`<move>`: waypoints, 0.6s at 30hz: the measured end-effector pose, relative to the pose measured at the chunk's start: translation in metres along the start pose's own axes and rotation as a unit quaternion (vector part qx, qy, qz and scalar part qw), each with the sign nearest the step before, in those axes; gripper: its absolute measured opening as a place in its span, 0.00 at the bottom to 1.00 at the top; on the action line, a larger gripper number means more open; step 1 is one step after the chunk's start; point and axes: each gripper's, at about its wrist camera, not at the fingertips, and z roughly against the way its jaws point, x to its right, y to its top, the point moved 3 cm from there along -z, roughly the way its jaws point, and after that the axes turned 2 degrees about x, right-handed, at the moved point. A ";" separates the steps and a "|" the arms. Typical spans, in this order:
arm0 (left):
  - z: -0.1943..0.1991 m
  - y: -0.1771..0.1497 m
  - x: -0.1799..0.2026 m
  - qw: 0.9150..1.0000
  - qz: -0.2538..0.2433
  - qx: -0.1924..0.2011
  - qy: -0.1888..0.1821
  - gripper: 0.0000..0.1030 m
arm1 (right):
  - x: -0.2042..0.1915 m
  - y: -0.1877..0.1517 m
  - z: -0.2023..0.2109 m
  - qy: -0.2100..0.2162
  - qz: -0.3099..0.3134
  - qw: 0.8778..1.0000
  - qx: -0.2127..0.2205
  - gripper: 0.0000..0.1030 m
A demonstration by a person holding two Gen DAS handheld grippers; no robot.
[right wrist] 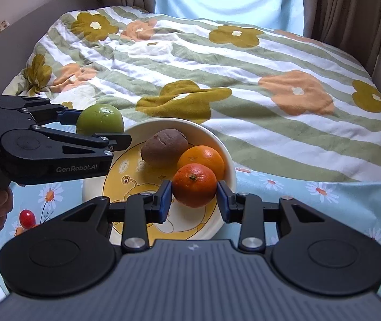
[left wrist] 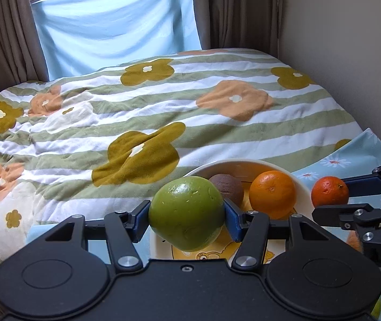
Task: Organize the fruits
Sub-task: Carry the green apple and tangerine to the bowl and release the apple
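Note:
My left gripper (left wrist: 187, 218) is shut on a green apple (left wrist: 186, 213) and holds it above the near-left rim of a cream bowl (left wrist: 304, 187); the apple also shows in the right wrist view (right wrist: 100, 119). My right gripper (right wrist: 195, 196) is shut on a dark orange mandarin (right wrist: 195, 184), held over the bowl (right wrist: 226, 157); it also shows in the left wrist view (left wrist: 329, 191). In the bowl lie a brown kiwi (right wrist: 164, 147) and a lighter orange (right wrist: 202, 157).
The bowl stands on a blue daisy-print cloth (right wrist: 324, 200). A small red cherry tomato (right wrist: 27, 218) lies on the cloth to the left. Behind is a bed with a striped floral quilt (right wrist: 217, 61), curtains and a wall.

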 end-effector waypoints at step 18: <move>-0.028 -0.017 0.008 0.997 -0.080 0.001 0.021 0.74 | 0.005 -0.003 -0.029 -0.018 -0.016 0.999 -0.031 0.49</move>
